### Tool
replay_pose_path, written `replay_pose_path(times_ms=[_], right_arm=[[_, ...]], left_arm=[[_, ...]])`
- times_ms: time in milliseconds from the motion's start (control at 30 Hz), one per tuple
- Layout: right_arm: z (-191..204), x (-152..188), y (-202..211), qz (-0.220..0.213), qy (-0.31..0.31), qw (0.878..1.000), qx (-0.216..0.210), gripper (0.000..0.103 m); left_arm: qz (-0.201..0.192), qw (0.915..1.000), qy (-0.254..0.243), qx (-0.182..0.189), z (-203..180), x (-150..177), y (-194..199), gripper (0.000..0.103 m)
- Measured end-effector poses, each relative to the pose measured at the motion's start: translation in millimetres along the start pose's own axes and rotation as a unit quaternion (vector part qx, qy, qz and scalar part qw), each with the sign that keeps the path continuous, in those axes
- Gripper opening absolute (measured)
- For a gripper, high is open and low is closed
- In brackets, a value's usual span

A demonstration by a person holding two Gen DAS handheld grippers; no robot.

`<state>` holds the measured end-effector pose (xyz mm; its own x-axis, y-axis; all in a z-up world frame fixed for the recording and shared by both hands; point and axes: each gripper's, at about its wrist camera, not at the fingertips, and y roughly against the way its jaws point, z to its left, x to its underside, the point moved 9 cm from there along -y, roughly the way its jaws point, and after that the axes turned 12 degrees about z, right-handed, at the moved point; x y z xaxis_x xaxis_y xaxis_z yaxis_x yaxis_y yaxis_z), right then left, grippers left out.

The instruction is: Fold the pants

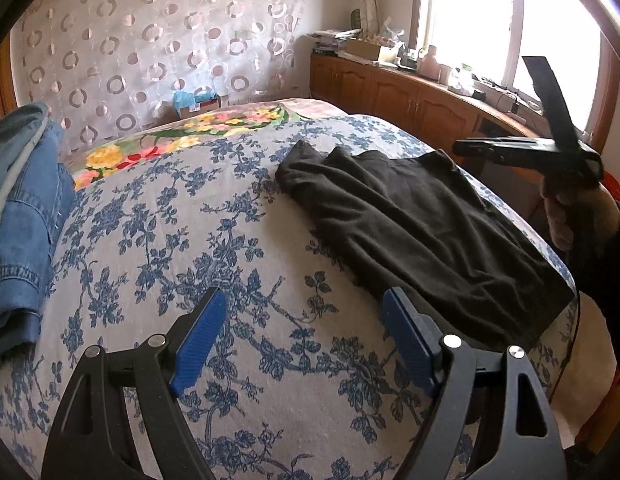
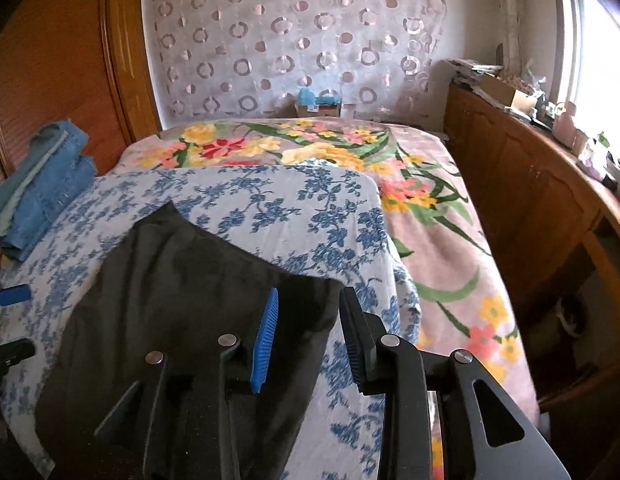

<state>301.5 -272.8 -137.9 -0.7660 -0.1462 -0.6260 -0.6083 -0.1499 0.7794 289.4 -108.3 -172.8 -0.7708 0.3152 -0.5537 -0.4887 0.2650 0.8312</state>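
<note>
Dark brown pants (image 1: 422, 224) lie flat on the blue-flowered bedspread (image 1: 214, 248), folded lengthwise. They also show in the right wrist view (image 2: 182, 304). My left gripper (image 1: 306, 332) is open and empty above the bedspread, just left of the pants' near edge. My right gripper (image 2: 310, 336) is open and empty, hovering over the pants' right corner. In the left wrist view the right gripper (image 1: 550, 148) is seen held in a hand at the far right, above the pants.
A stack of folded jeans (image 1: 22, 216) sits at the bed's left edge, also visible in the right wrist view (image 2: 42, 188). A bright floral blanket (image 2: 430, 208) covers the far and right side. Wooden cabinets (image 2: 530, 200) with clutter run along the window.
</note>
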Motion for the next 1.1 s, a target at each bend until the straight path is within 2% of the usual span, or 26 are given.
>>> replay_pose_path(times_ms=[200,533,833,900,967,1100], right_arm=[[9.0,23.8,25.9,-0.007,0.010,1.000,-0.014,0.033],[19.1,89.3,62.6,0.000,0.012,1.000,-0.028,0.033],[18.8,116.1,80.8,-0.003,-0.004,0.999,-0.033,0.033],[23.0,120.8,84.6,-0.013,-0.009,0.999,-0.034,0.037],[25.8,125.9,83.5,-0.018,-0.019,0.999,-0.034,0.054],[32.9,139.5,82.8,-0.021,-0.028,0.999,-0.038,0.055]], left_arm=[[-0.003,1.0000,-0.001,0.008,-12.5,2.7,4.1,0.081],[-0.012,0.9994,-0.018,0.025,-49.2,18.5,26.1,0.081],[-0.030,0.9987,-0.034,0.021,-71.5,27.4,49.2,0.081],[-0.032,0.9988,-0.032,0.018,-72.6,30.0,49.9,0.081],[-0.033,0.9989,-0.028,0.017,-73.7,33.4,49.8,0.081],[-0.024,0.9995,-0.020,0.010,-73.8,42.1,43.8,0.081]])
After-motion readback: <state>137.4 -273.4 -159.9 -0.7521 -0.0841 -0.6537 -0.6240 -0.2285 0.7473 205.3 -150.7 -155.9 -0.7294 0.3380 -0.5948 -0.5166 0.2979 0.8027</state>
